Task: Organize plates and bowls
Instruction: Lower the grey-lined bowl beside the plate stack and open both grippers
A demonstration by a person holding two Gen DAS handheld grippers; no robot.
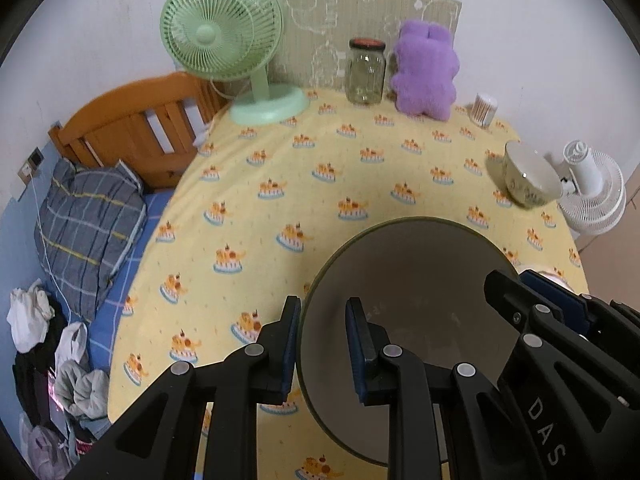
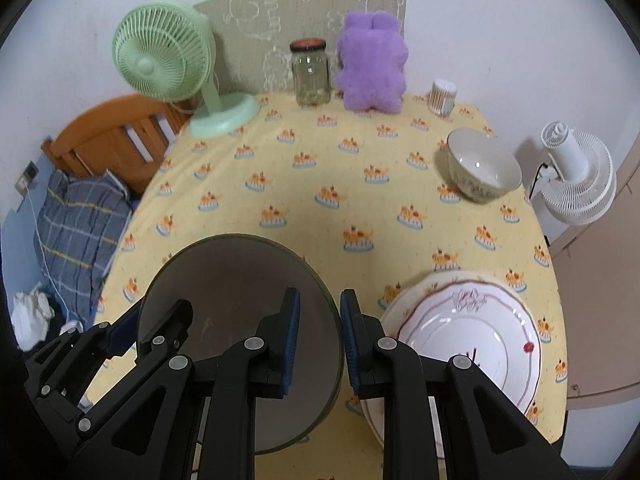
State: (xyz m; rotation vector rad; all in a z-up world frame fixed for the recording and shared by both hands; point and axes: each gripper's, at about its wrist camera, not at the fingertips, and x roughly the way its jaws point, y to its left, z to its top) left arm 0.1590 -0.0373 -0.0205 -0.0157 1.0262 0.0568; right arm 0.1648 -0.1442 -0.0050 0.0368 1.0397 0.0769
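Observation:
I hold a round grey plate (image 1: pixel 420 272) (image 2: pixel 236 276) with a dark green rim just above the yellow tablecloth. My left gripper (image 1: pixel 325 344) is shut on its left rim, and my right gripper (image 2: pixel 319 340) is shut on its right rim. Each gripper also shows in the other's view, the right gripper (image 1: pixel 516 282) at the far side of the plate and the left gripper (image 2: pixel 150 318) likewise. A white plate with red line patterns (image 2: pixel 480 336) lies on a cream plate at the table's right front. A cream patterned bowl (image 1: pixel 528 176) (image 2: pixel 482 164) stands at the right rear.
Along the back of the table stand a green fan (image 2: pixel 164 64), a glass jar (image 2: pixel 310 74), a purple plush toy (image 2: pixel 370 68) and a small cup of cotton swabs (image 2: pixel 442 96). A white fan (image 2: pixel 576 176) stands off the right edge. A bed with a checked pillow (image 1: pixel 88 228) lies left.

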